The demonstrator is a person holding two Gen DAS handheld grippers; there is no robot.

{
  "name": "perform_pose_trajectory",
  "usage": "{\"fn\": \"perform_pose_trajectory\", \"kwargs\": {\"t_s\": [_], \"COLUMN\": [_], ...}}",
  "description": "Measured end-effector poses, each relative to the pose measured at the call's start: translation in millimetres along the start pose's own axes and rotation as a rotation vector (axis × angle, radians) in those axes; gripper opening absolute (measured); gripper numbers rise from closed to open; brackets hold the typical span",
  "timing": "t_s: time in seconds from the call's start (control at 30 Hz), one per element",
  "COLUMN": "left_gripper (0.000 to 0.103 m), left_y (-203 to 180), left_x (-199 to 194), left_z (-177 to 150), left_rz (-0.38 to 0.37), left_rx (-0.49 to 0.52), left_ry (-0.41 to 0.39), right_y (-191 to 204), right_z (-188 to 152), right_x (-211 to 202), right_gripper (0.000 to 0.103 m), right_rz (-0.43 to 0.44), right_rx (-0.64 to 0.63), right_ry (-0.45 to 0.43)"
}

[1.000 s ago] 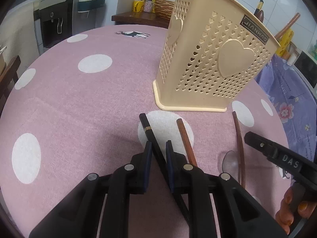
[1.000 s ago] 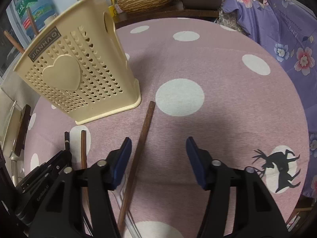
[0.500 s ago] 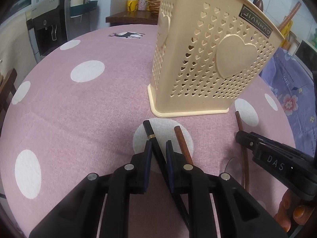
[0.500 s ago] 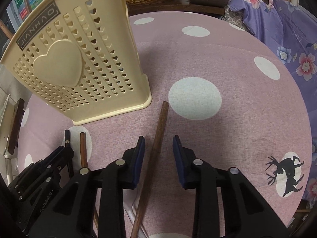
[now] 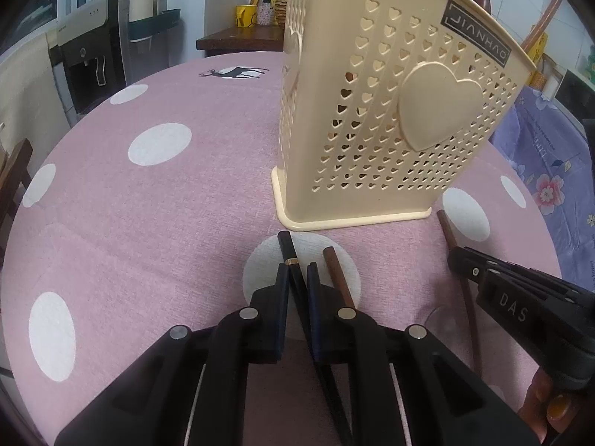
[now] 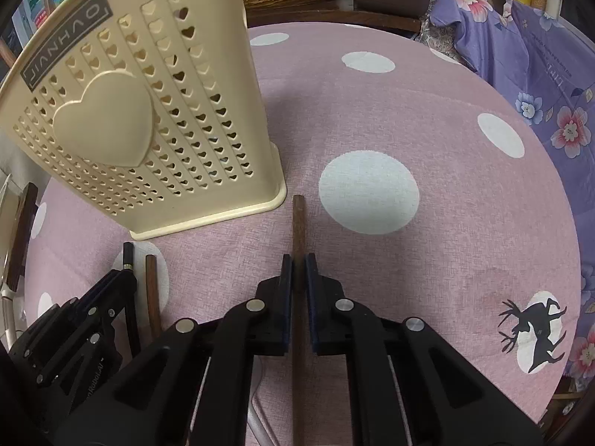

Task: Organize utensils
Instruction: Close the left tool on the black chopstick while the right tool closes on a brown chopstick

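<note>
Left gripper (image 5: 297,278) pinching black gold-banded chopstick (image 5: 286,247), right gripper (image 6: 298,273) clamped on brown wooden handle (image 6: 298,223), both lying at 6 o'clock of cream perforated plastic holder (image 5: 390,111); likely to pivot or slip out when lifted.

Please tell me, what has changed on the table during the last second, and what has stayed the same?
The right gripper moved forward and to its left, then closed on the brown wooden handle, which it only straddled, open, a second ago. The left gripper stays shut on the black chopstick. The brown chopstick and the beige holder have not moved.
</note>
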State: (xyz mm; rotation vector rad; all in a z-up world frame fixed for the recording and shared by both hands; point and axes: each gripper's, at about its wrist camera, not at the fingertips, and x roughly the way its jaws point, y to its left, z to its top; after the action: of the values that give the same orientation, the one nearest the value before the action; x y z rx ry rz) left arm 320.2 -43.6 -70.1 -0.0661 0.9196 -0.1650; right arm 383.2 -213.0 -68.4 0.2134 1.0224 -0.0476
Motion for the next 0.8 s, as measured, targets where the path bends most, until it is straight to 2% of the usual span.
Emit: {"fn": "perform_pose_trajectory", "kwargs": {"t_s": [0.47, 0.63, 0.8], "left_gripper": [0.009, 0.009, 0.009], "left_y": [-2.7, 0.8, 9.3], "left_x": [-1.2, -5.1, -21.0], "left_z": [-3.4, -4.7, -5.1], "left_rz": [0.001, -0.007, -0.059], "left_rx": [0.012, 0.002, -0.031], "left_ry": [-0.011, -0.028, -0.071], "right_y": [-1.7, -9.8, -19.3], "right_z": [-4.3, -6.9, -7.3], "right_x": [0.4, -12.6, -36.2], "right_gripper": [0.008, 0.008, 0.008], "right_rz": [0.015, 0.082, 0.147], "right_rx": [-0.039, -0.024, -0.024], "right_ry": [-0.014, -0.05, -0.113]}}
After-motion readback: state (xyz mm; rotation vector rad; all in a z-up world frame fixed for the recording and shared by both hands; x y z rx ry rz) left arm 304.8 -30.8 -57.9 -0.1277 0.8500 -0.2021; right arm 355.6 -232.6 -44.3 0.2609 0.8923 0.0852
